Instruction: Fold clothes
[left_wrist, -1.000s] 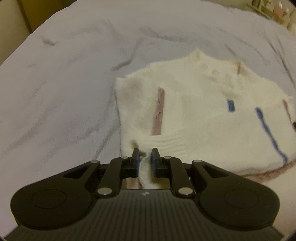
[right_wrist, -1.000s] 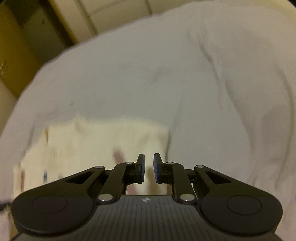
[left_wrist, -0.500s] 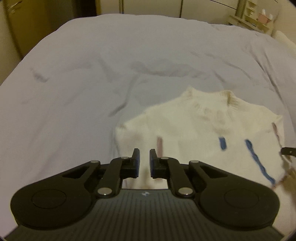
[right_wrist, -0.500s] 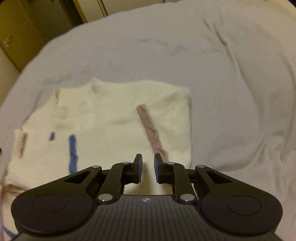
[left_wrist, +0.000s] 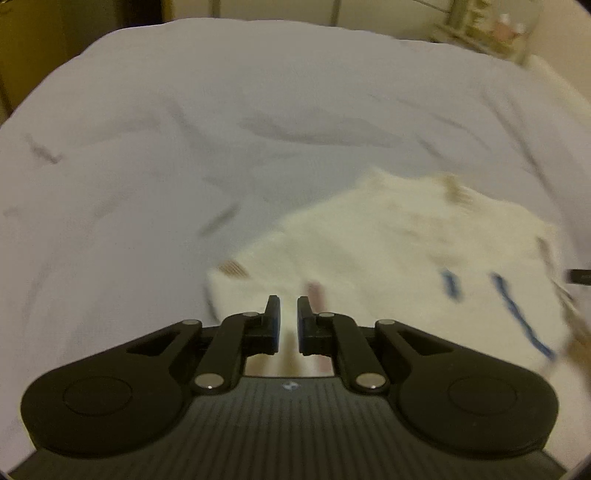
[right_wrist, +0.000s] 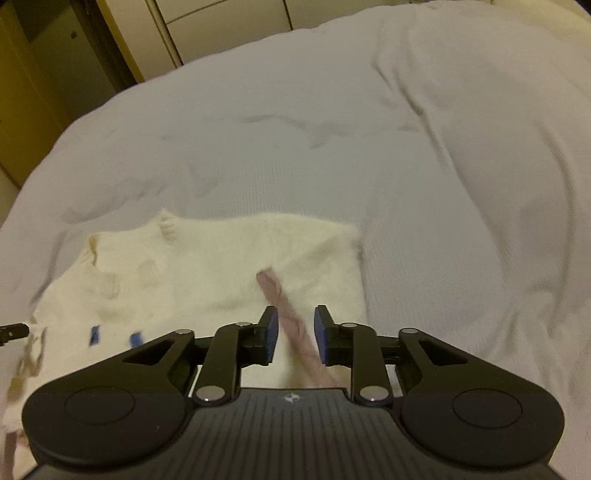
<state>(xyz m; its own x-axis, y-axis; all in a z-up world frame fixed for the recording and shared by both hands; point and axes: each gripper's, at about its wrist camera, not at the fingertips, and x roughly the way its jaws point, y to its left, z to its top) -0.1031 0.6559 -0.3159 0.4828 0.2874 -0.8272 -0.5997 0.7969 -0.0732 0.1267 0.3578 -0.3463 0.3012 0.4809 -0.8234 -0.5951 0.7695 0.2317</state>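
White bedsheet (left_wrist: 184, 129) under cream sweater (left_wrist: 388, 251) — left gripper (left_wrist: 288, 319) nearly closed, empty; right gripper (right_wrist: 294, 334) opening, empty

Black claw (right_wrist: 294, 328), blue pads (right_wrist: 272, 332), silver pivot screws (right_wrist: 210, 393).

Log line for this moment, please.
sweater: flat on bed | left gripper: shut, empty | right gripper: just opening, empty

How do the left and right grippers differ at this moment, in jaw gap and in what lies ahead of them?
The left gripper has a narrow jaw gap; the right gripper stands wider, its jaws having just been opening. The left looks over the cream sweater near its left edge; the right looks along the sweater's mauve stripe. Both grip nothing, above the white bedsheet.
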